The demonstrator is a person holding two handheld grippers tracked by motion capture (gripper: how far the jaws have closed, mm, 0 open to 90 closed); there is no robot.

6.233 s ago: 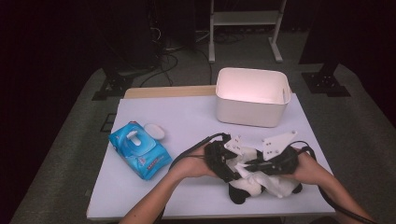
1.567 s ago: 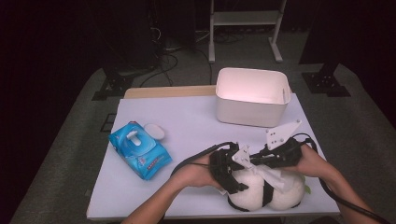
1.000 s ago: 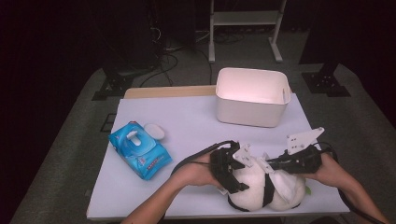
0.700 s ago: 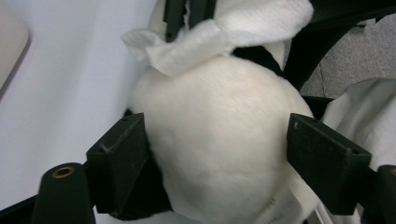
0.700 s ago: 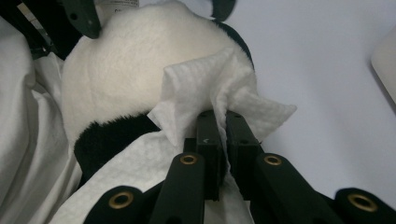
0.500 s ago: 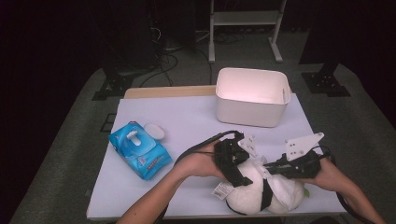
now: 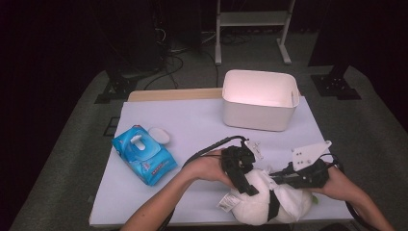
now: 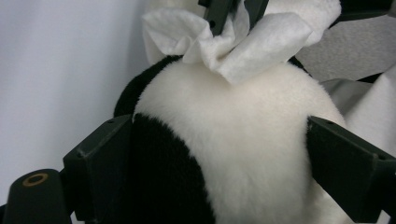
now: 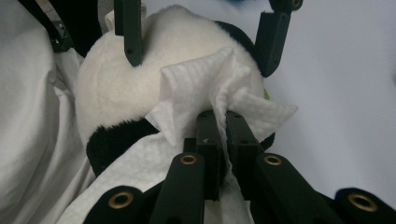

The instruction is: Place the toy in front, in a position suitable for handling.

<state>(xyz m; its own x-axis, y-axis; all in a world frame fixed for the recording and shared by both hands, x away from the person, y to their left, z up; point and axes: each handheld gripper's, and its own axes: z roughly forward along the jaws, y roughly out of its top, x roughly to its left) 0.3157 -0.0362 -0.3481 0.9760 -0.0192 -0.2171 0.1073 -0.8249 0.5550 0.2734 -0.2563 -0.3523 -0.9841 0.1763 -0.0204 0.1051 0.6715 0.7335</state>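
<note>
A black-and-white plush panda (image 7: 260,202) lies at the table's near right edge. My left gripper (image 7: 245,185) reaches down over it, and in the left gripper view its jaws press on both sides of the plush (image 8: 243,140). My right gripper (image 7: 276,178) comes in from the right, shut on a crumpled white wipe (image 9: 201,88) that rests against the white fur (image 9: 140,84). The left gripper view has that wipe (image 8: 252,46) at the top, pinched in the other gripper's jaws.
A blue pack of wet wipes (image 7: 144,155) lies at the table's left, with a small white lid (image 7: 159,135) beside it. A white open bin (image 7: 260,98) stands at the back right, and a wooden board (image 7: 173,94) lies along the back edge. White cloth (image 9: 28,116) hangs near the plush.
My right gripper swung out to the right of the plush and sank lower, with the wipe still in it. My left gripper kept its hold and shifted only slightly.
</note>
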